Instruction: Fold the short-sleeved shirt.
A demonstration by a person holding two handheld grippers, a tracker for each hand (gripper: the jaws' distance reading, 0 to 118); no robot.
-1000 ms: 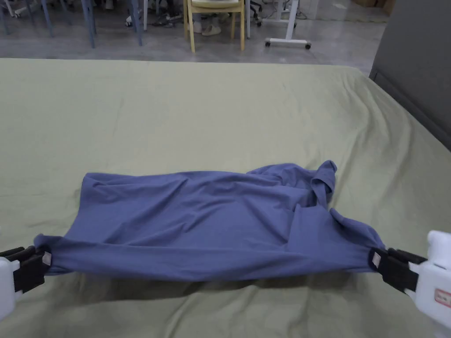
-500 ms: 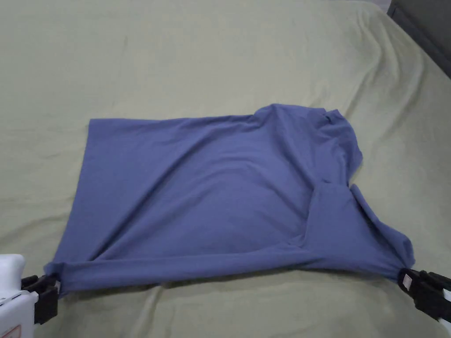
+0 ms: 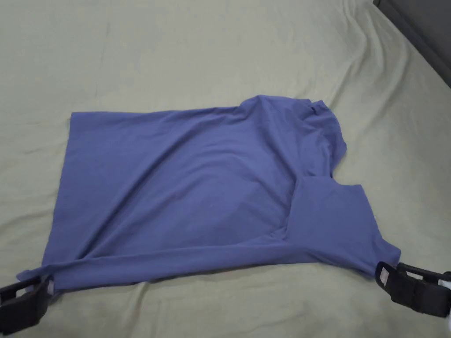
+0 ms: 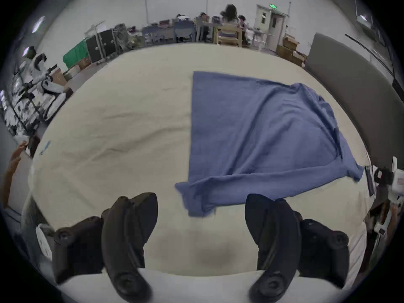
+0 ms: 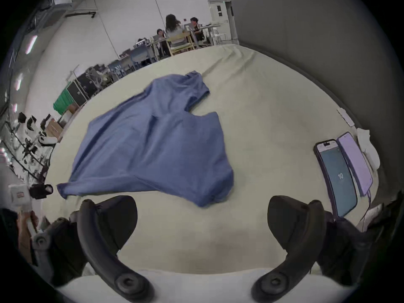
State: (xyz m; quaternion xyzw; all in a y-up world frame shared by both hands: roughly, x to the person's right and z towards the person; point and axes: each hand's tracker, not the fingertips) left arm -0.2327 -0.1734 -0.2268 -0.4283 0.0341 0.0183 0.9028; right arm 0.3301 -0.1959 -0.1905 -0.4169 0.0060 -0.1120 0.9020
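Observation:
The blue short-sleeved shirt lies spread on the bed, hem to the left, collar and sleeves to the right. Its near edge is folded over in a long roll, and the near sleeve lies flat. My left gripper sits at the shirt's near left corner, jaws wide apart. In the left gripper view that corner rests on the sheet just ahead of the open left gripper. My right gripper is open at the near right sleeve tip. In the right gripper view the sleeve lies just in front of the right gripper.
An olive sheet covers the wide bed. A grey padded headboard runs along the right side. Two phones lie on the sheet near it. Beyond the bed's far edge, people sit at tables and chairs.
The shirt, held taut and lifted between both grippers, has been lowered flat onto the bed. Both grippers have opened and let go of its corners. The head camera tilted down.

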